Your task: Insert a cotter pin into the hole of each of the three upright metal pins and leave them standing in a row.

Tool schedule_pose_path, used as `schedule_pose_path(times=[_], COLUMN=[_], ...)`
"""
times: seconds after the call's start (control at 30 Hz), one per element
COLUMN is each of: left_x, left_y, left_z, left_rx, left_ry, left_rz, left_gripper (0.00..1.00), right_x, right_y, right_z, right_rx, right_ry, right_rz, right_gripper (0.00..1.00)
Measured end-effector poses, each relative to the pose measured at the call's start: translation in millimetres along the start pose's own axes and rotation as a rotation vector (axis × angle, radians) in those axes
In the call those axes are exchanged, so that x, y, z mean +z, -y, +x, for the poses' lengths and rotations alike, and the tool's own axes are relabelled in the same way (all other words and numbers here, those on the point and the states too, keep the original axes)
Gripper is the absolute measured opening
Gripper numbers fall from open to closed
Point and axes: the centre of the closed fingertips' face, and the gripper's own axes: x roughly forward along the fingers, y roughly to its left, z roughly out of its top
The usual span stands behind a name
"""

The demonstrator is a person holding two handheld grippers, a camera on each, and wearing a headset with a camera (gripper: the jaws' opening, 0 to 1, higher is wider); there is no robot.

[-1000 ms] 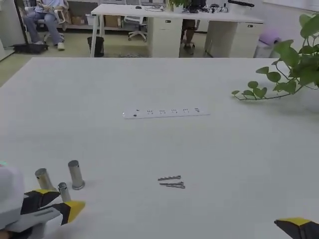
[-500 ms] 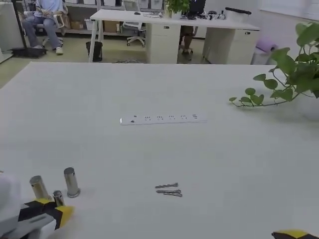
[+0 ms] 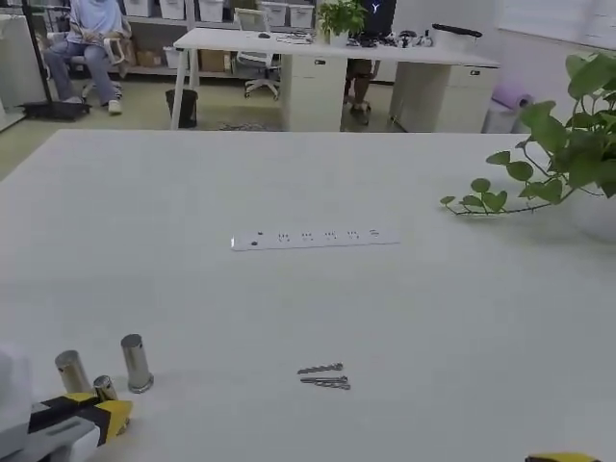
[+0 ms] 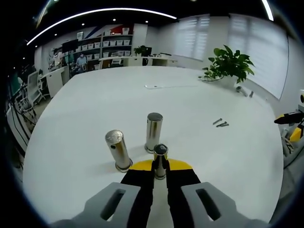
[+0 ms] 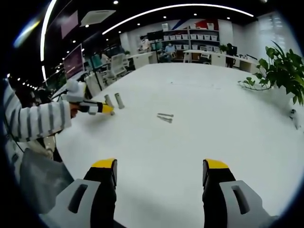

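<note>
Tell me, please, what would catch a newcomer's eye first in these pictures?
Three metal pins stand at the near left of the white table, and the left hand-held gripper is shut on the smallest pin. Small cotter pins lie mid-table, with a leafy plant at the right edge.

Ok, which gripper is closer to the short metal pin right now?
Left. The left gripper has its jaws closed on the short metal pin, in front of the two taller pins. The right gripper is open, far off across the table beyond the cotter pins.
</note>
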Motion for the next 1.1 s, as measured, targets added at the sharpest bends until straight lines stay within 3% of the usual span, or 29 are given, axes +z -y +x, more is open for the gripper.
schedule_pose_path(times=[0.2,0.53,0.77,0.87,1.1], left_x=[-0.3,9.2,1.7,1.2,0.2], left_y=[0.7,7.7,14.4,23.2,30.1], left_z=[-3.8,-16.9,-29.2,-34.7,-43.5], left_rx=[0.034,0.062,0.093,0.062,0.098], left_ry=[0.000,0.024,0.004,0.014,0.011], left_rz=[0.001,-0.003,0.009,-0.039,-0.008], left_gripper=[0.07,0.07,0.07,0.07,0.07], right_x=[1.2,1.6,2.6,3.1,-0.7], right_y=[-0.4,-6.0,-11.4,-14.7,-20.1], right_z=[-0.7,-2.2,-1.8,-1.7,-0.2], right_rx=[0.007,0.029,0.048,0.062,0.087], right_ry=[0.005,0.019,0.028,0.035,0.026], right_rz=[-0.003,-0.008,-0.014,-0.015,-0.036], right_gripper=[0.75,0.75,0.75,0.75,0.75])
